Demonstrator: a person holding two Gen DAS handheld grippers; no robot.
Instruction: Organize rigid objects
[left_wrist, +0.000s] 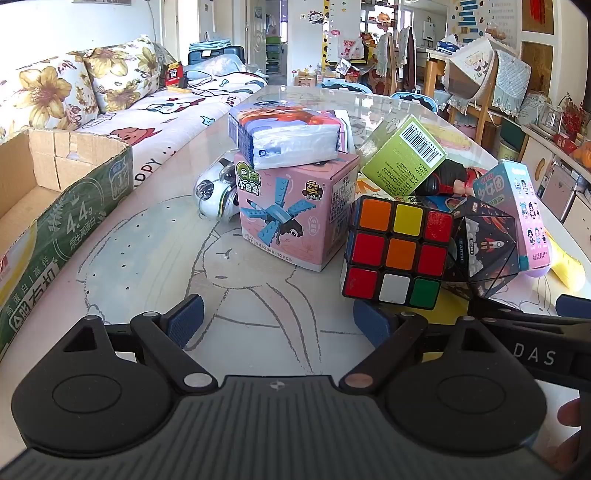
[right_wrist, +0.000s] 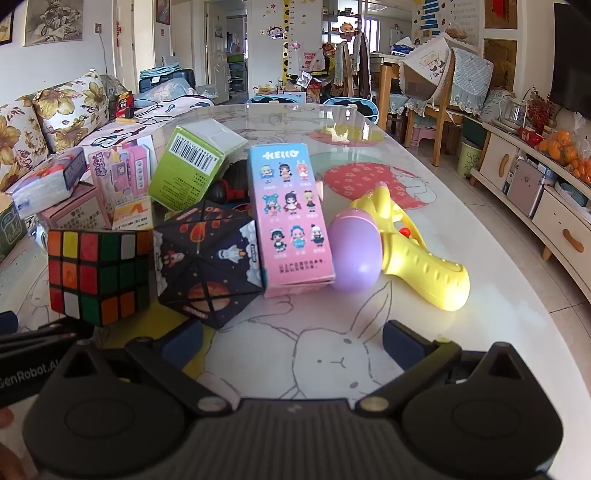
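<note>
A pile of toys and boxes lies on the glass-topped table (left_wrist: 147, 229). In the left wrist view a colour puzzle cube (left_wrist: 397, 251) sits just ahead of my right finger, beside a pink brick-toy box (left_wrist: 291, 210) with a tissue pack (left_wrist: 284, 134) on top, a green box (left_wrist: 402, 155) and a black space-print folding cube (left_wrist: 484, 243). My left gripper (left_wrist: 279, 325) is open and empty above the table. In the right wrist view my right gripper (right_wrist: 295, 347) is open and empty too, short of the space-print cube (right_wrist: 210, 262), the tall pink-and-blue doll box (right_wrist: 290, 218) and a yellow-and-purple toy (right_wrist: 402, 243).
An open cardboard carton (left_wrist: 62, 206) stands at the table's left edge, with a floral sofa (left_wrist: 74, 88) behind it. A clear toy (left_wrist: 216, 192) lies left of the pink box. Chairs (right_wrist: 436, 110) and a low cabinet (right_wrist: 546, 206) line the right side. Bare tabletop lies just ahead of both grippers.
</note>
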